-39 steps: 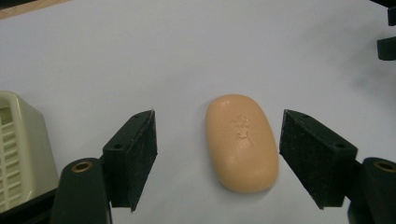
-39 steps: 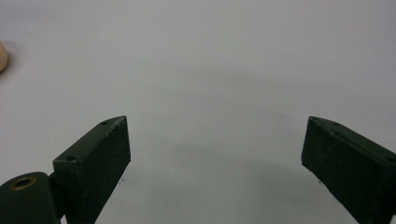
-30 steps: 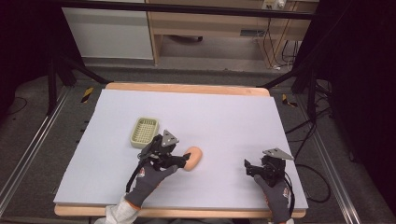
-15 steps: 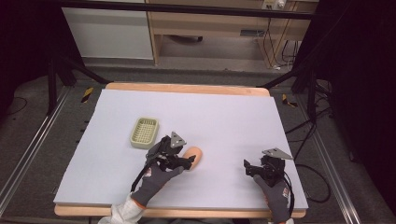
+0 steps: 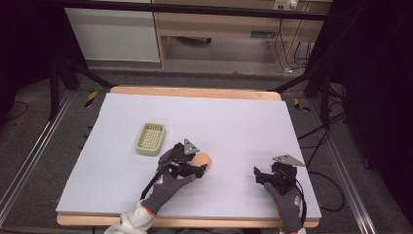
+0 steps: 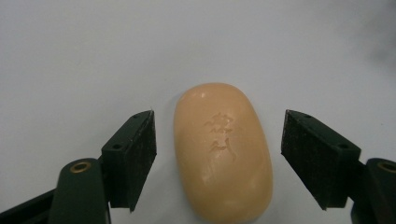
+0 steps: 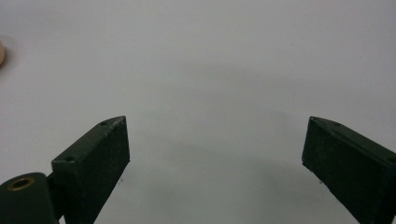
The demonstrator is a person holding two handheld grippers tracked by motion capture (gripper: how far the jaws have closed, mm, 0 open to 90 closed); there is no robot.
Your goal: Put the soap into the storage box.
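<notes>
A peach-coloured oval bar of soap (image 6: 222, 149) with stamped characters lies flat on the white table. My left gripper (image 6: 218, 161) is open, its jaws standing on either side of the bar with a gap on each side. In the high view the soap (image 5: 203, 159) peeks out past the left gripper (image 5: 196, 168) near the table's middle front. My right gripper (image 5: 260, 176) rests open at the front right, with nothing between its fingers (image 7: 100, 156). A sliver of the soap (image 7: 2, 51) shows at the left edge of the right gripper view.
A pale green slotted soap dish (image 5: 150, 138) sits on the table left of and beyond the left gripper. The white table (image 5: 234, 122) has a wooden rim; black stands and cables flank it on the floor.
My left gripper has slid forward and to the right, bringing its open jaws around the soap. The right gripper has stayed still.
</notes>
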